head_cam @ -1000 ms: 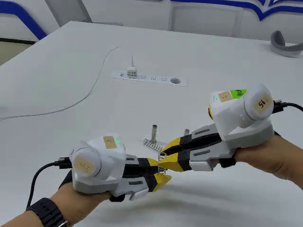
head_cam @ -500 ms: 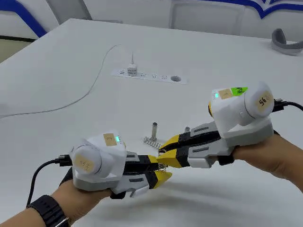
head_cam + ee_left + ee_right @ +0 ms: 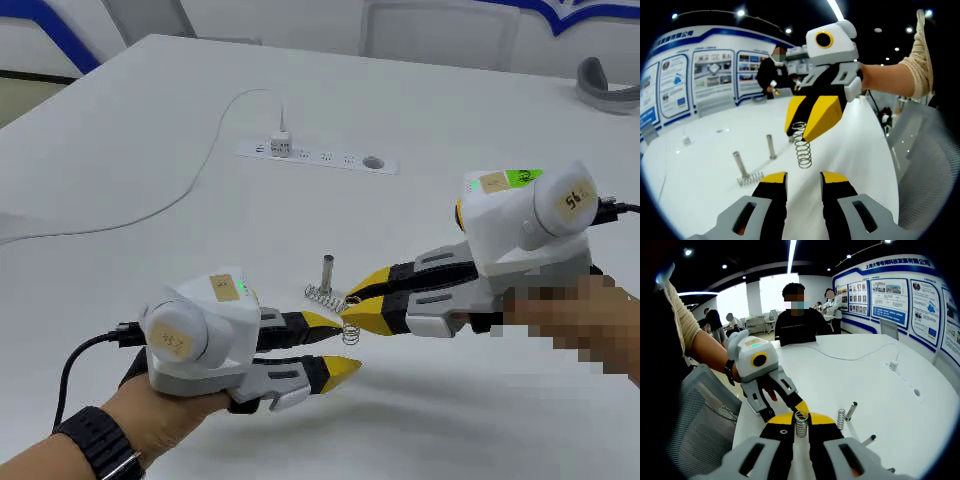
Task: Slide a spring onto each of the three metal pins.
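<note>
Yellow-tipped black jaws on white-and-grey bodies with tan labels mark both the left gripper [image 3: 348, 343] and the right gripper [image 3: 347, 312], the latter carrying a bright green sticker [image 3: 520, 178]. The spring [image 3: 802, 147] and the pin [image 3: 327, 272] are silvery grey, the table [image 3: 150, 150] plain white, the wristwatch [image 3: 95, 445] black, the wall stripe [image 3: 45, 35] blue.

what lies where
on the table [image 3: 120, 130], a loose spring [image 3: 320, 295] lies at the foot of the upright pin [image 3: 327, 272]; power strip [image 3: 320, 157] behind, held spring [image 3: 351, 333] in front.
</note>
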{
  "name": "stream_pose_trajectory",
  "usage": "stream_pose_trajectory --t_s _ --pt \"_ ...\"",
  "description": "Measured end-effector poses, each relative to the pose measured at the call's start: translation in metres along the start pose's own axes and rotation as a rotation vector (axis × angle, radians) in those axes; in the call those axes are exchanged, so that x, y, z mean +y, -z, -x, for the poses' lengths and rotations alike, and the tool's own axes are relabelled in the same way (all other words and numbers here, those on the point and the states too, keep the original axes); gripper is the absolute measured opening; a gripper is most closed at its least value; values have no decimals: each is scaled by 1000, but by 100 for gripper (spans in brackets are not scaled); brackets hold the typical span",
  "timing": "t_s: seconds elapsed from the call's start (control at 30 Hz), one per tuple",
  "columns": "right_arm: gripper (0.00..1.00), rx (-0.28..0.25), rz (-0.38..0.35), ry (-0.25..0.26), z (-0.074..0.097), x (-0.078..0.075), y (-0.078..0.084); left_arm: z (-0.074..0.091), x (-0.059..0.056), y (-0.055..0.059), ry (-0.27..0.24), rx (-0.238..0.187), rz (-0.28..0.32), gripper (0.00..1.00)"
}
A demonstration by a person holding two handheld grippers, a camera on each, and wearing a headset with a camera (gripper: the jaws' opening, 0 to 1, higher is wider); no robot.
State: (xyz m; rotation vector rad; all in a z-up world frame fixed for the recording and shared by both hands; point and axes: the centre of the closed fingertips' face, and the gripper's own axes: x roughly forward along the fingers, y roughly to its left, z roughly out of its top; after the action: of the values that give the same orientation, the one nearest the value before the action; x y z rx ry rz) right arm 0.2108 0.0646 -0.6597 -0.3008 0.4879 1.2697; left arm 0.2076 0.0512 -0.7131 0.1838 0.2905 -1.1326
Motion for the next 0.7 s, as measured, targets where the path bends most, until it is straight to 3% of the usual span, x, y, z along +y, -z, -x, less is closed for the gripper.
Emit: stream_pose_trajectory --t_s 0.47,0.7 --pt "12 -47 -17 102 22 -28 -9 9 18 3 -71 -5 18 42" --pt "12 -78 -19 180 35 -48 -16 12 24 5 -90 -7 28 46"
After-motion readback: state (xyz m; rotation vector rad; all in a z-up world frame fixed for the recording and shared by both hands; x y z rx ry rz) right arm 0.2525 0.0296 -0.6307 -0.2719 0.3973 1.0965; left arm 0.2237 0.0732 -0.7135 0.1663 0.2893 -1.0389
